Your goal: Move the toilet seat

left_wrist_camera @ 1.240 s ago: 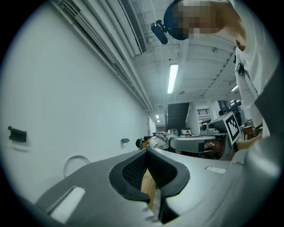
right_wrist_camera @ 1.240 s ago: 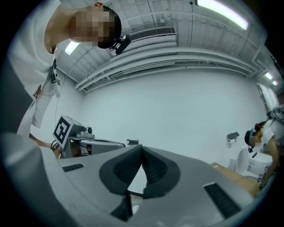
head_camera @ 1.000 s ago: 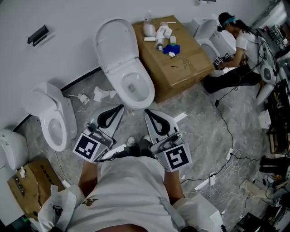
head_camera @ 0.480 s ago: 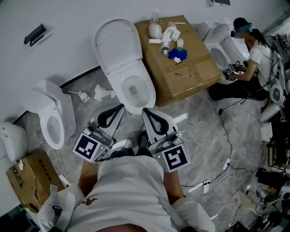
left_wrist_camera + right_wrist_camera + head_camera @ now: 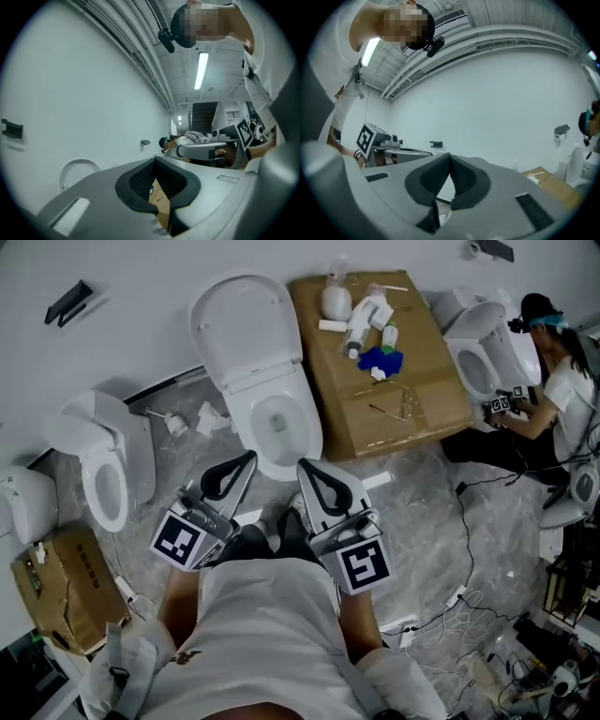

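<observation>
Head view showing toilet seat (image 5: pixel 246 329) tipped up at 12 o'clock, long axis running 11-to-5, free end pointing 11. Hovering at 6 of bowl (image 5: pixel 302 442): left gripper (image 5: pixel 247 461), right gripper (image 5: pixel 304 468), jaws pressing together, gripping nothing.

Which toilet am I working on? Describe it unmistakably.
Against the white wall, find the big cardboard box. The toilet stands just left of it, lid raised. Unlike the other toilets, it sits straight ahead of the left gripper and right gripper.
</observation>
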A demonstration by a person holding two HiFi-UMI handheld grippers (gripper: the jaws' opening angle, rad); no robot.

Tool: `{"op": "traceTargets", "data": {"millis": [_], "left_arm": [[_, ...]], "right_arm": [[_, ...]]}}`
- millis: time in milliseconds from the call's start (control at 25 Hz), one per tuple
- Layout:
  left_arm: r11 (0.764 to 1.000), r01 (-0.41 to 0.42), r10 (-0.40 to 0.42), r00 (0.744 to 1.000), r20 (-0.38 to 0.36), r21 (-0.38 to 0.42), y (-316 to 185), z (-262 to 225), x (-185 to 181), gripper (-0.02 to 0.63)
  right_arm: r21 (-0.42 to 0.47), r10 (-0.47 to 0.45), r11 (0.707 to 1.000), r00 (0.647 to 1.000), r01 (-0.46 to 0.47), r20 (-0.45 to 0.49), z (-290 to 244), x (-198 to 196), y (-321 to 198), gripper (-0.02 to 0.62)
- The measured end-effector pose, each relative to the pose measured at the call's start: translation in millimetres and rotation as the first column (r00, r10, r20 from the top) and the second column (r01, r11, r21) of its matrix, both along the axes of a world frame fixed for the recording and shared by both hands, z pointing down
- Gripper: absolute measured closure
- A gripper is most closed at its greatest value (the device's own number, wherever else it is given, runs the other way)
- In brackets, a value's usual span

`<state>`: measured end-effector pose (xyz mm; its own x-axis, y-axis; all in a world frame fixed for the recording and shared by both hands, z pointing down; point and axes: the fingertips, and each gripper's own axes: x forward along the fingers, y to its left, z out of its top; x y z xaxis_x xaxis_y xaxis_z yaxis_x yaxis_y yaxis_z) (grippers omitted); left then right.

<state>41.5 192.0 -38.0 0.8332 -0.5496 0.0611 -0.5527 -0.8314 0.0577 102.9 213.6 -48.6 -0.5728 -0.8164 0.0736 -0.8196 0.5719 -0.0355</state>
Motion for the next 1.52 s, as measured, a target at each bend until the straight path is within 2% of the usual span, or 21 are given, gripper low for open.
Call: {"op": "traceTargets", "data": {"millis": [120, 280, 440, 800, 1040, 1520], "left_arm": [[1.000, 0.002, -0.002, 1.000, 0.030, -0.010, -14, 17, 11, 0.605], [0.998, 0.028, -0.027, 0.999, 0.016, -0.051, -28, 40, 17, 0.604], [0.995, 0.048, -0.047, 0.999, 0.013, -0.083, -40, 66, 18, 0.604], [0.988, 0.050, -0.041, 0.997, 0.063, -0.146, -68, 137, 10, 0.604], [0.987, 0.043, -0.030, 0.996, 0.079, -0.157, -83, 187, 5, 0.604], [0.967, 0.046, -0.018, 0.993, 0.114, -0.250, -89, 304, -6, 0.604]], "right_arm": [[-0.009, -0.011, 1.000, 1.000, 0.011, -0.003, 15, 11, -17, 0.592], [-0.035, -0.011, 0.999, 1.000, 0.012, 0.021, 37, 21, -31, 0.592], [-0.053, -0.002, 0.999, 0.999, 0.005, 0.054, 60, 24, -41, 0.592], [-0.110, 0.039, 0.993, 0.998, -0.033, 0.054, 122, 28, -66, 0.592], [-0.159, 0.048, 0.986, 0.998, -0.040, 0.047, 179, 19, -79, 0.592], [-0.295, 0.076, 0.953, 0.997, -0.069, 0.012, 303, 15, -94, 0.591]]}}
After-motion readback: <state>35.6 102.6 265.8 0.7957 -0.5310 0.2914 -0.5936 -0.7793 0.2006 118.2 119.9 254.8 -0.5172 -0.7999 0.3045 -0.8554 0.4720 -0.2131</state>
